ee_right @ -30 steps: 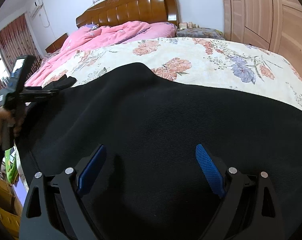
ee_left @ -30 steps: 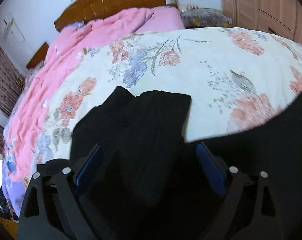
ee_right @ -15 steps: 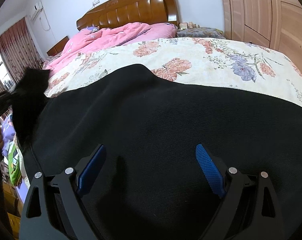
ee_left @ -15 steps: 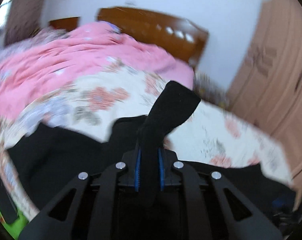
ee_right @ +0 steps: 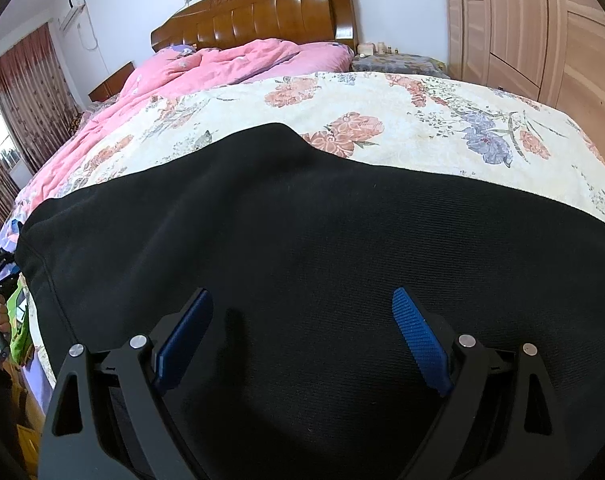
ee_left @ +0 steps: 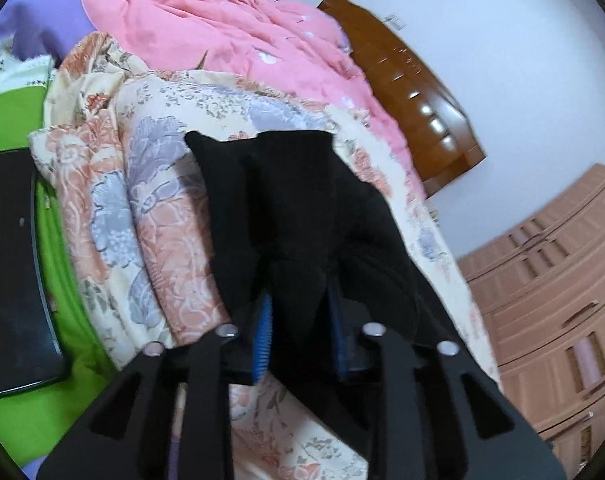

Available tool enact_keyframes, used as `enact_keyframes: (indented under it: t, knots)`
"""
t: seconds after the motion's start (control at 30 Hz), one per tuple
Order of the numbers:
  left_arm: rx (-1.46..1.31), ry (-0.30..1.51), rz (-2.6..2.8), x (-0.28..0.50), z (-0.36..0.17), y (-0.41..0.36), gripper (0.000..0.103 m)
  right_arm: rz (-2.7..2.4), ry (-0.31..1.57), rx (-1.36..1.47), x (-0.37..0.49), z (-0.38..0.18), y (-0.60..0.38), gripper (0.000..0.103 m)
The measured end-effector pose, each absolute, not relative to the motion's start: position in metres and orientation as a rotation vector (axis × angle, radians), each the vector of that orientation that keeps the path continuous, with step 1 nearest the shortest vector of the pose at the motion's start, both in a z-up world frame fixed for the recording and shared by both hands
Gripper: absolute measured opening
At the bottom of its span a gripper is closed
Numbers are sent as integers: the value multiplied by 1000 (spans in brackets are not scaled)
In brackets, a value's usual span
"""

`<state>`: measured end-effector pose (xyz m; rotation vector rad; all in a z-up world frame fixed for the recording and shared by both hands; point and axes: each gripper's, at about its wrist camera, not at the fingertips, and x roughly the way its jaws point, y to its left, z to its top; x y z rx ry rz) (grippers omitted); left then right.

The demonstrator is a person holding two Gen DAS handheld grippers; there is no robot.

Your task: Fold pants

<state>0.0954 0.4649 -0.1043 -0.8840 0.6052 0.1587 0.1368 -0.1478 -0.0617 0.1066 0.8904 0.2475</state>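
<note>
Now, risk: the left gripper (ee_left: 298,332) was opening with a fold of the pants (ee_left: 294,216) between its pads, so that fold could slip out.
Right gripper (ee_right: 302,340): spread wide, empty, over the pants.
Pants: flat across the flowered bedspread (ee_right: 402,120).

The pants (ee_right: 302,260) are plain black. The bedspread (ee_right: 402,108) is cream, printed with coral and lavender flowers and grey-green leaves. At eleven o'clock in the right wrist view lies a pink quilt (ee_right: 230,60), before a glossy brown headboard (ee_right: 262,12). The wardrobe (ee_right: 522,28) is tan. The curtains (ee_right: 26,92) are dark red, patterned. Both grippers are black with blue pads (ee_right: 420,336).
</note>
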Motion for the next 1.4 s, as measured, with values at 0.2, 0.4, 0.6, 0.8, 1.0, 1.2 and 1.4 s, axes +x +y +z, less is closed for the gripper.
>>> enact_keyframes:
  t: [0.2, 0.4, 0.6, 0.8, 1.0, 1.2, 1.4]
  knots:
    - [-840, 605, 170, 104, -87, 472, 52, 326, 821, -15, 121, -39, -119, 88]
    - [-747, 545, 202, 100, -62, 471, 16, 701, 716, -214, 83, 0, -8, 88]
    - [-698, 494, 197, 103, -46, 470, 17, 961, 746, -364, 88, -6, 113, 78]
    - [-763, 621, 248, 109, -88, 480, 43, 1079, 869, -448, 94, -38, 188, 64]
    - [-746, 589, 197, 107, -67, 483, 11, 1145, 858, -469, 95, -37, 241, 57]
    - [-710, 570, 179, 109, -39, 479, 5, 1118, 847, -532, 98, -49, 283, 52]
    - [-720, 542, 134, 112, -25, 476, 5, 1062, 782, -599, 91, -57, 284, 11]
